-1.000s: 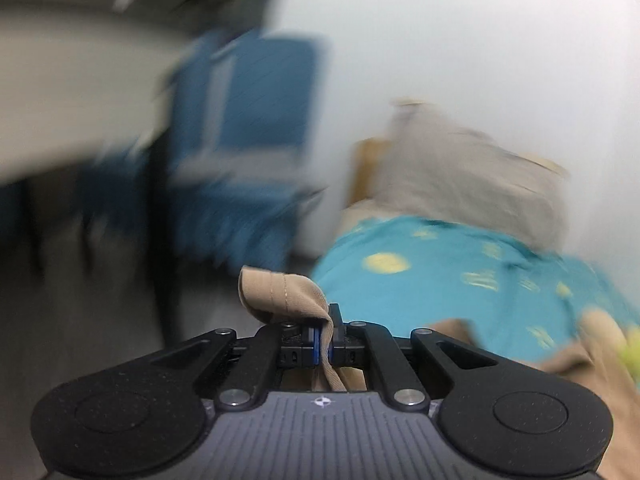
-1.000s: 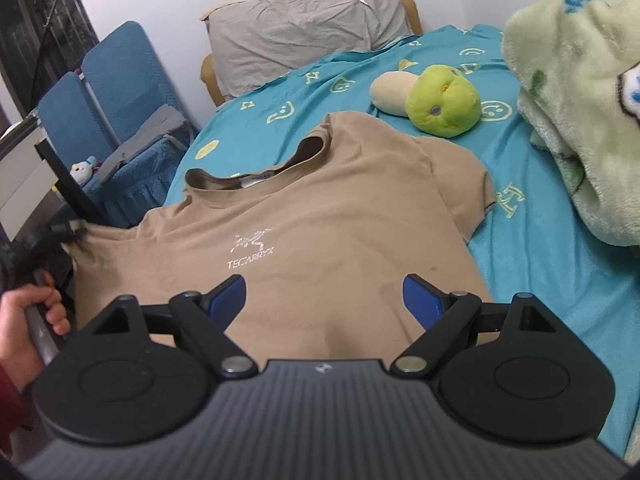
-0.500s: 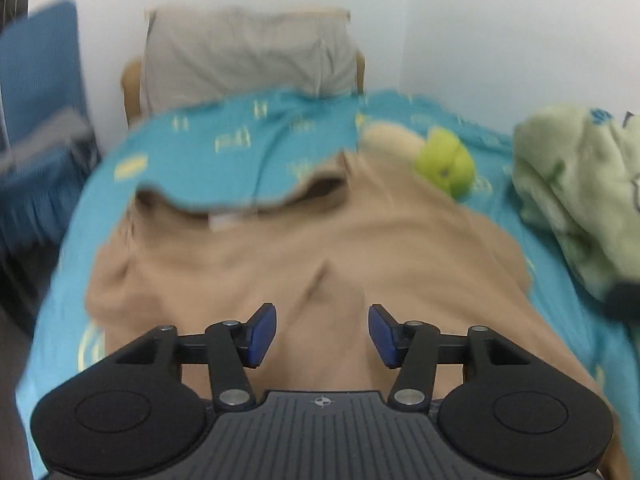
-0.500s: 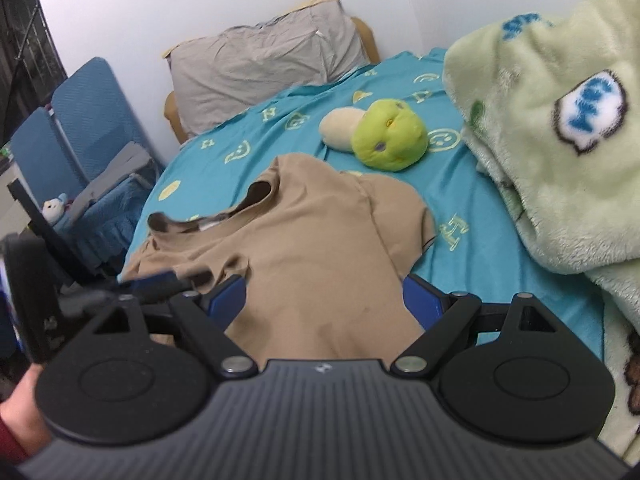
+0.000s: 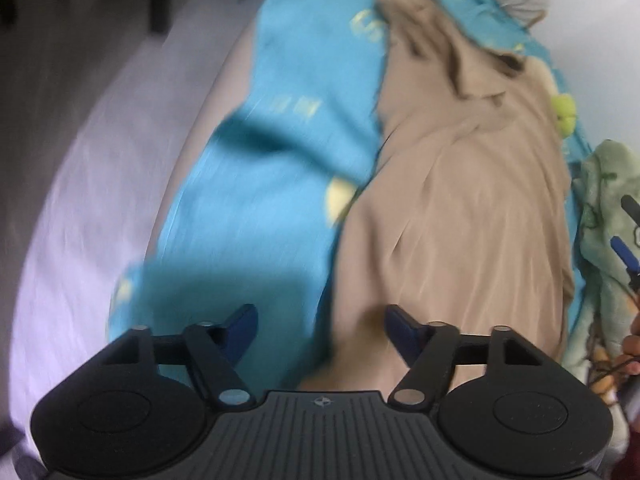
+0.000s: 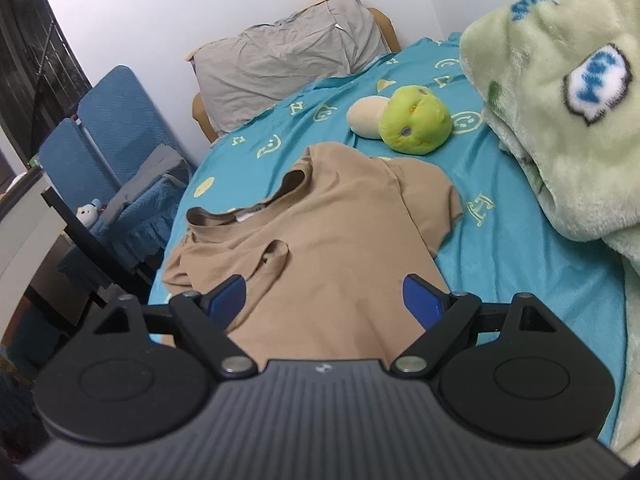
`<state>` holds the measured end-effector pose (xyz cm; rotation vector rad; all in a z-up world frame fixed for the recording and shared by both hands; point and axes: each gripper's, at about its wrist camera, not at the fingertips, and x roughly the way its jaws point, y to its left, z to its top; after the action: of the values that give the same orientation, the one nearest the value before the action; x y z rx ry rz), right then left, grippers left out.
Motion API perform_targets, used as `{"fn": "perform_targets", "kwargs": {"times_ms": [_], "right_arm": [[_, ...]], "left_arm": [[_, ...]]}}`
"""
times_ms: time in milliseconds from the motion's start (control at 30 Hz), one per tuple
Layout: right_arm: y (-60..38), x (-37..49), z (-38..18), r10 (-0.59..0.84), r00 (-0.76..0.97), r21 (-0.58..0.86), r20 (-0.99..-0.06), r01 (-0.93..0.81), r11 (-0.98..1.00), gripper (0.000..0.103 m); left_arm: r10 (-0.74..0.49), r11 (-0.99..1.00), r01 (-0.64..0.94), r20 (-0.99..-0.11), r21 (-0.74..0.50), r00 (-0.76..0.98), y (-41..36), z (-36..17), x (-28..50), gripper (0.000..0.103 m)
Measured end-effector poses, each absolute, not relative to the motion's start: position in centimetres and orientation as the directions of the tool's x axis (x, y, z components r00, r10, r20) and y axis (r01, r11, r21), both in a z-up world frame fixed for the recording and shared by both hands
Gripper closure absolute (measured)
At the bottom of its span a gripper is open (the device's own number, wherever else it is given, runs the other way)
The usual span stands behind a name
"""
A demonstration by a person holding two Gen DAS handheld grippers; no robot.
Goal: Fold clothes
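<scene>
A tan T-shirt (image 6: 332, 248) lies on the blue bedsheet (image 6: 520, 264), collar toward the pillow, its left sleeve folded in over the chest. In the blurred left wrist view the shirt (image 5: 460, 208) runs up the right half of the frame. My left gripper (image 5: 320, 322) is open and empty, above the shirt's lower left edge and the sheet (image 5: 260, 184). My right gripper (image 6: 326, 300) is open and empty, above the shirt's lower part.
A green plush toy (image 6: 414, 120) and a beige one lie beyond the shirt. A pale green fleece blanket (image 6: 560, 120) is heaped at right. A grey pillow (image 6: 288, 56) leans at the headboard. Blue chairs (image 6: 100, 148) stand left of the bed. The floor (image 5: 80, 160) lies left.
My left gripper has let go of the sleeve, opened wide and swung down toward the shirt's lower left edge. The left sleeve now lies folded onto the chest. The right gripper stayed open.
</scene>
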<state>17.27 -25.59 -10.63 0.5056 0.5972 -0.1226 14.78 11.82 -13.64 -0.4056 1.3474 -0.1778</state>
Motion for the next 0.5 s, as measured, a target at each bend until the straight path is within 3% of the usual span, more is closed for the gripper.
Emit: {"fn": "perform_targets", "kwargs": {"times_ms": [200,267,300,500], "right_arm": [[-25.6,16.9,-10.8,0.048,0.820,0.432,-0.570,0.250,0.866,0.016],[-25.6,16.8,-10.8,0.053,0.819,0.437,-0.571,0.249,0.864,0.016],[-25.6,16.8,-10.8,0.056,0.819,0.440,-0.571,0.248,0.863,0.016],[-25.6,16.5,-10.9,0.070,0.817,0.454,-0.572,0.244,0.857,0.016]], "left_arm": [[-0.266,0.964,0.036,-0.962,-0.264,0.063,9.5,-13.7,13.3,0.047],[-0.278,0.959,0.080,-0.958,-0.273,0.066,9.0,-12.9,12.7,0.086],[-0.269,0.960,0.094,-0.960,-0.262,0.072,8.7,-12.4,12.4,0.094],[-0.043,0.931,0.356,-0.943,0.083,0.331,3.3,-6.4,8.6,0.099]]}}
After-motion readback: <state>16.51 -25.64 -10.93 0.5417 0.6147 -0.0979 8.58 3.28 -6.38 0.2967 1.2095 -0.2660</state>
